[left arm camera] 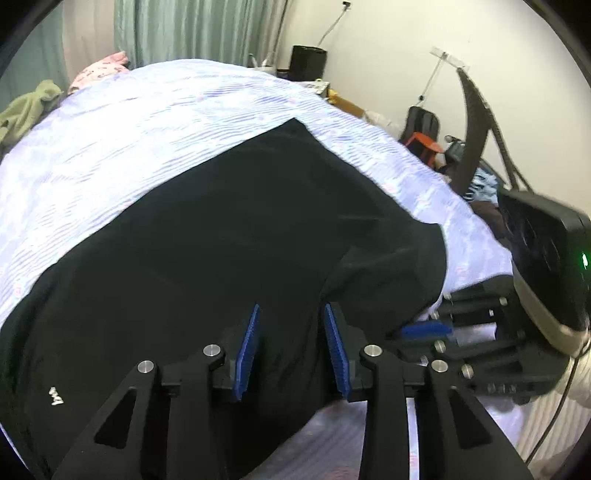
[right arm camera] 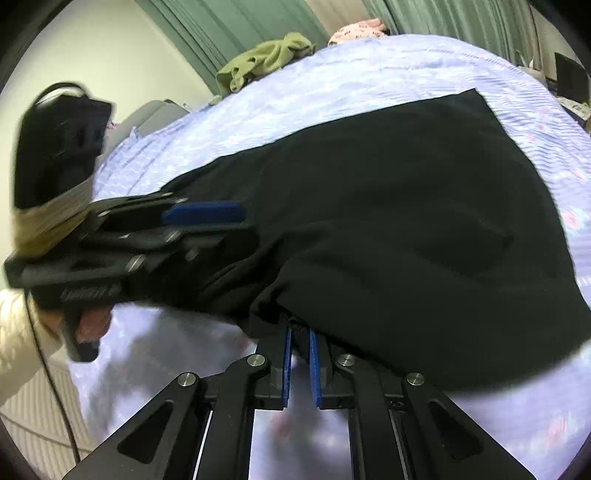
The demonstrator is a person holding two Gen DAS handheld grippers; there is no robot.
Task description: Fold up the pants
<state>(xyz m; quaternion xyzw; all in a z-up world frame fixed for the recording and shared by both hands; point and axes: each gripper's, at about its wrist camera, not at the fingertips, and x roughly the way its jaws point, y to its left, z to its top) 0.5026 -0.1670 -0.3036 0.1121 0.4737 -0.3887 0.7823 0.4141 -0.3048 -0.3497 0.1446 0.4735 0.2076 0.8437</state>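
Black pants (left arm camera: pixel 229 236) lie spread on a lilac bedspread (left arm camera: pixel 122 133); they also fill the right wrist view (right arm camera: pixel 399 221). My left gripper (left arm camera: pixel 291 314) is open, its blue pads hovering over the pants' near edge with no cloth between them. It shows in the right wrist view (right arm camera: pixel 236 225) at the left. My right gripper (right arm camera: pixel 300 334) is shut on a bunched edge of the pants at their near side. It also appears at the right of the left wrist view (left arm camera: pixel 424 328).
The bedspread (right arm camera: pixel 369 70) covers a bed. A green garment (right arm camera: pixel 258 59) and pink cloth (right arm camera: pixel 354 29) lie at its far end by green curtains (left arm camera: pixel 192 29). A black bin (left arm camera: pixel 306 62), boxes and a chair (left arm camera: pixel 423 131) stand along the white wall.
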